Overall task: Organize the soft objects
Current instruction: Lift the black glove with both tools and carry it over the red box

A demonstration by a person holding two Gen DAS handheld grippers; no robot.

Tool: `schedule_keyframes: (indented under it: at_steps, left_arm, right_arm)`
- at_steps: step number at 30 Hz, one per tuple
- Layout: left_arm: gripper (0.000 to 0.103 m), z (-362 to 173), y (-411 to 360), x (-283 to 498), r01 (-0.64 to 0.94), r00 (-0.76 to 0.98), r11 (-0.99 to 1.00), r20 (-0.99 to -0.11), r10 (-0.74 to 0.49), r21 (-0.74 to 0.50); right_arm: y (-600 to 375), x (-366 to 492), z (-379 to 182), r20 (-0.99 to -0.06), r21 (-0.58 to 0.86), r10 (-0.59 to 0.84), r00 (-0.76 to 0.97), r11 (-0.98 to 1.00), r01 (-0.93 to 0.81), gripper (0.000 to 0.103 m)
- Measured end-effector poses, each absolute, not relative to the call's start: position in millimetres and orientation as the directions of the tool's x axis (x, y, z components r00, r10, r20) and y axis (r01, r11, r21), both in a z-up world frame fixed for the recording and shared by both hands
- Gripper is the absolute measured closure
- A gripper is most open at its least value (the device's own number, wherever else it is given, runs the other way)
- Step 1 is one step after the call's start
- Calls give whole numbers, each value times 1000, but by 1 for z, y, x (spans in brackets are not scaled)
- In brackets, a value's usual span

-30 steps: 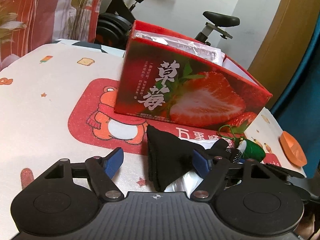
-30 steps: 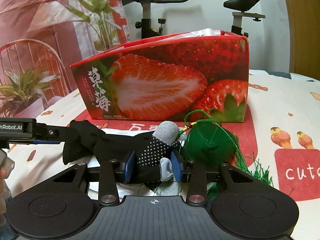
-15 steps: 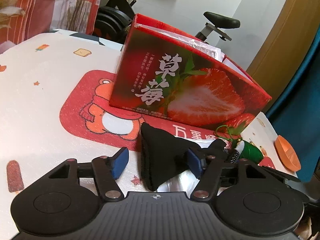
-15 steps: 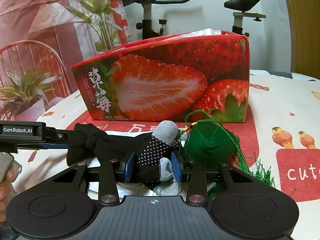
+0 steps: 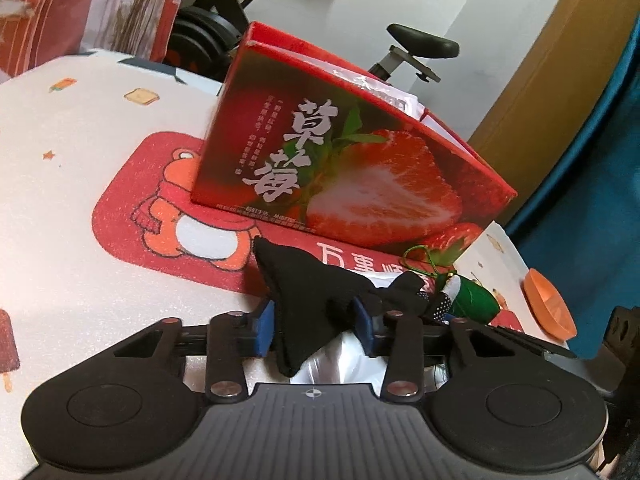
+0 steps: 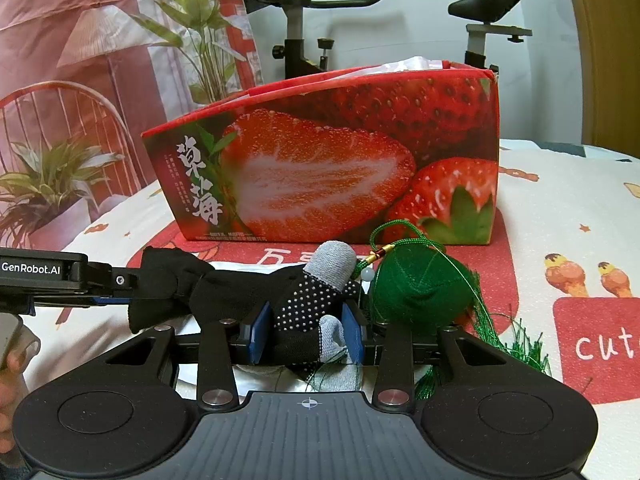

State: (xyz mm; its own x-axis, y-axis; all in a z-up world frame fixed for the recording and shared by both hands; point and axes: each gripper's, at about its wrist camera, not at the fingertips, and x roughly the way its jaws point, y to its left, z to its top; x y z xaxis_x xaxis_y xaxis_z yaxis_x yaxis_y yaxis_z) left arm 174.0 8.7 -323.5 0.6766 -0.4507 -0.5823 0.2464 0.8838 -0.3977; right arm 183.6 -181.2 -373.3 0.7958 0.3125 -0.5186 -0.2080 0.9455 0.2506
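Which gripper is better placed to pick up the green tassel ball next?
Neither is free: both grip the glove. The right gripper sits closer, with the green tassel ball touching its right finger.

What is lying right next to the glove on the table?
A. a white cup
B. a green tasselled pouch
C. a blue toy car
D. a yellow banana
B: the green tasselled pouch sits against the fingertip end of the black dotted glove, in front of the strawberry box.
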Motion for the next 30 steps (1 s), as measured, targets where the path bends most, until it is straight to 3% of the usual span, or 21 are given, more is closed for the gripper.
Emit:
schedule_keyframes:
  at_steps: [4, 15, 19, 30]
  left_arm:
    - [86, -318, 6, 170, 261, 687, 904, -593, -421, -339]
    - [87, -308, 10, 158, 289, 695, 907, -584, -419, -306]
    - [87, -299, 9, 152, 319, 718, 902, -547, -431, -292]
    - [88, -267, 15, 139, 326, 795, 903, -435, -422, -280]
  right_arm:
    - [-181, 184, -373, -519, 254, 314, 795, 945, -208, 67]
    - [-183, 184, -369, -542, 273, 315, 779, 943, -192, 66]
    - [-182, 182, -366, -551, 285, 335, 764, 936, -205, 94]
    - [-187, 166, -329, -438, 310, 353, 826, 922, -230, 96]
